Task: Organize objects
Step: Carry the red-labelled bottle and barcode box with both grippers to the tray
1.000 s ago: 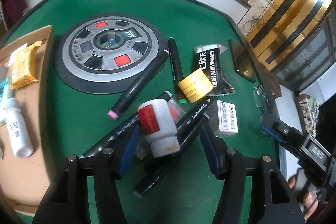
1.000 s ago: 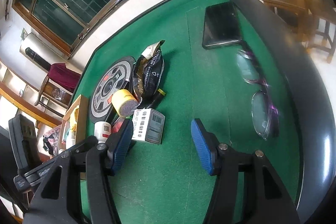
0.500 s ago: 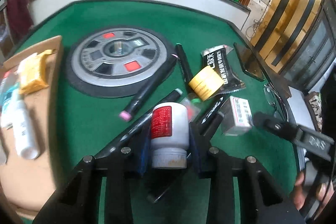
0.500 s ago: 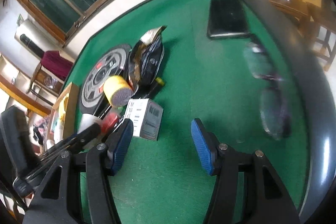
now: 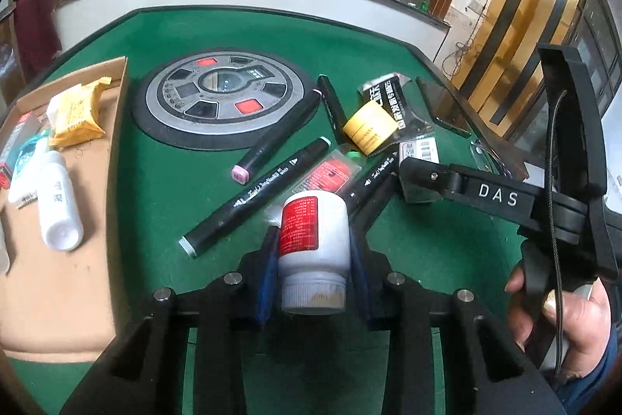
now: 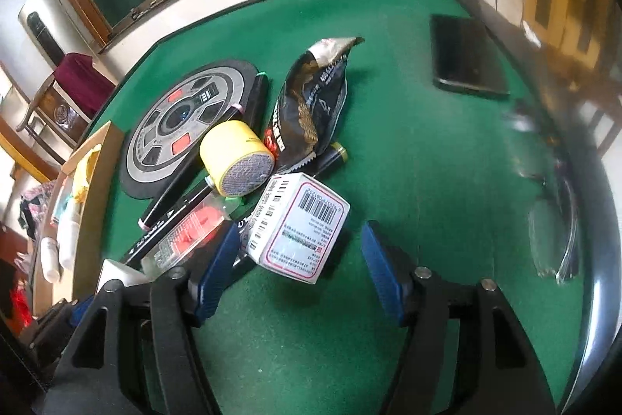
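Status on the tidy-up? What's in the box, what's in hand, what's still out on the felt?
Done: a yellow snack pack and a white tube lie in the cardboard tray.
In hand: the left hand-held gripper is shut on the white bottle; the right hand-held gripper is open around the barcode box.
Left: markers, yellow jar, black pouch.

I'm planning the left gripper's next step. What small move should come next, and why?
Probably lift the white bottle and carry it toward the cardboard tray. The left gripper is shut on the bottle, the markers lie close beside it, and another white bottle already lies in the tray.
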